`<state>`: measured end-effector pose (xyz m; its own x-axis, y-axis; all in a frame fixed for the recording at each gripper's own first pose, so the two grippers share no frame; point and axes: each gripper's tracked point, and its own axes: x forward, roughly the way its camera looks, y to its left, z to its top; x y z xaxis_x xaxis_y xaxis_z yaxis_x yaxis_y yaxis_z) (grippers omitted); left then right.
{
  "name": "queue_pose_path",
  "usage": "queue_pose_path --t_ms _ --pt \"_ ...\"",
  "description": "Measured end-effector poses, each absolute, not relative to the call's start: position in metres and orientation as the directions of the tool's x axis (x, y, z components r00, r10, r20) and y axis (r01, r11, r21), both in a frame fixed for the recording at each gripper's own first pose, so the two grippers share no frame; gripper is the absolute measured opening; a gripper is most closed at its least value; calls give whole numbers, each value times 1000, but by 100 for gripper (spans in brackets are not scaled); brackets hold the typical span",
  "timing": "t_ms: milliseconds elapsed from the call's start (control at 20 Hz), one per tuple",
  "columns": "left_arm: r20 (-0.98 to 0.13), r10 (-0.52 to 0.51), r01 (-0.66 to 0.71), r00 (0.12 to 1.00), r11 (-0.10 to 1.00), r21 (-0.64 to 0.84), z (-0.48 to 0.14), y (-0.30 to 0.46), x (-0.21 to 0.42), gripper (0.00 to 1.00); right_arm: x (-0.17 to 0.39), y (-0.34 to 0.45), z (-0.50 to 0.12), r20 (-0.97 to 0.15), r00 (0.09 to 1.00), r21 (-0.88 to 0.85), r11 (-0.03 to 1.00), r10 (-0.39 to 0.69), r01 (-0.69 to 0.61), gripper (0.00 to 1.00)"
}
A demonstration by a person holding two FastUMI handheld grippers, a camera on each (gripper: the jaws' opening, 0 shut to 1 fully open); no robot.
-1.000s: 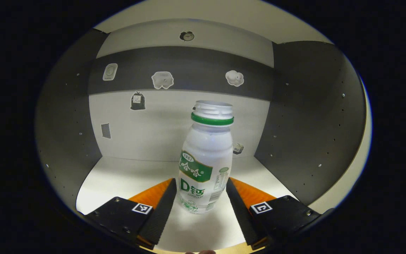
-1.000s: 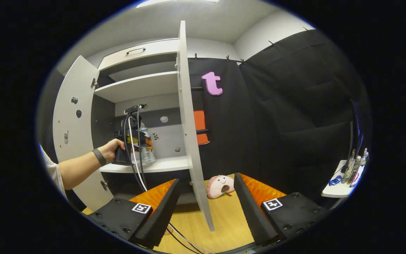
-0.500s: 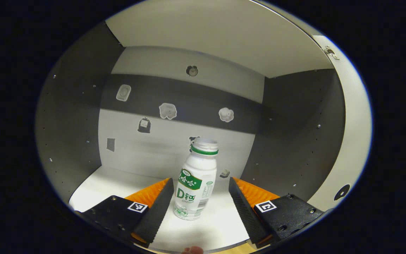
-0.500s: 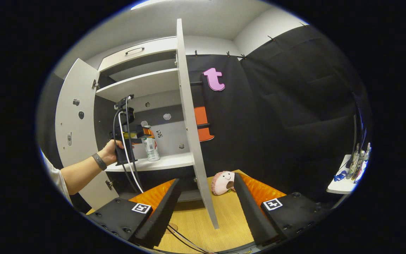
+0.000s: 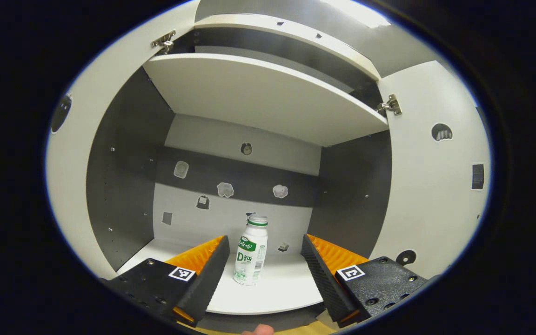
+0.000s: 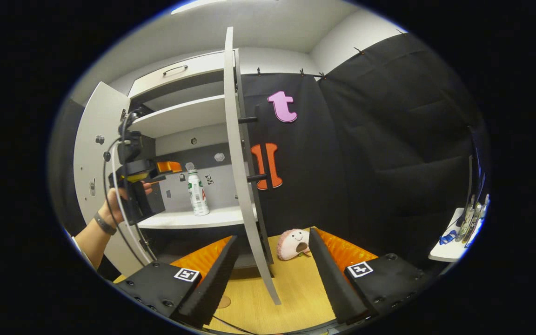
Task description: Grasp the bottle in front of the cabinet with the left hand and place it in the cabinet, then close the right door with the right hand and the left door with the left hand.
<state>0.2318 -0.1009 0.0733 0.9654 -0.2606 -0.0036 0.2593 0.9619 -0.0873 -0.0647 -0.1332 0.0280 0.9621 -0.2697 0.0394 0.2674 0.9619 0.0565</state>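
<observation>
Beyond the left gripper's (image 5: 258,274) spread jaws, bottle (image 5: 251,249) stands untouched.

left gripper view: near, facing into cabinet (image 5: 268,93) | right gripper view: farther, front-right | shared: bottle (image 5: 250,251) shelf

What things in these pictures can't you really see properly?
- Little stickers on the cabinet's back wall, left gripper view: too small to tell what they show.
- Bottle base, left gripper view: partly behind a finger.
- Small items on the side shelf, right gripper view: tiny, cut off at the edge.
- Plush toy, right gripper view: partly behind a finger.
- Left gripper fingertips, right gripper view: seen sideways, gap unclear there.
</observation>
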Motion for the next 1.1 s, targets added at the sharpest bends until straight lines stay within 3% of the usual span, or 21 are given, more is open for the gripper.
queue_pose_path --t_ms 300,800,1100 --pt "49 -224 227 973 972 -58 70 -81 154 95 -62 -144 36 40 967 37 968 -250 249 99" --pt "-100 -61 54 993 996 -76 -35 -26 37 96 -50 -153 45 50 976 30 977 -211 210 99" --pt "-111 -28 17 993 995 -102 -50 -15 4 96 -52 -205 81 107 946 -2 951 -307 309 99"
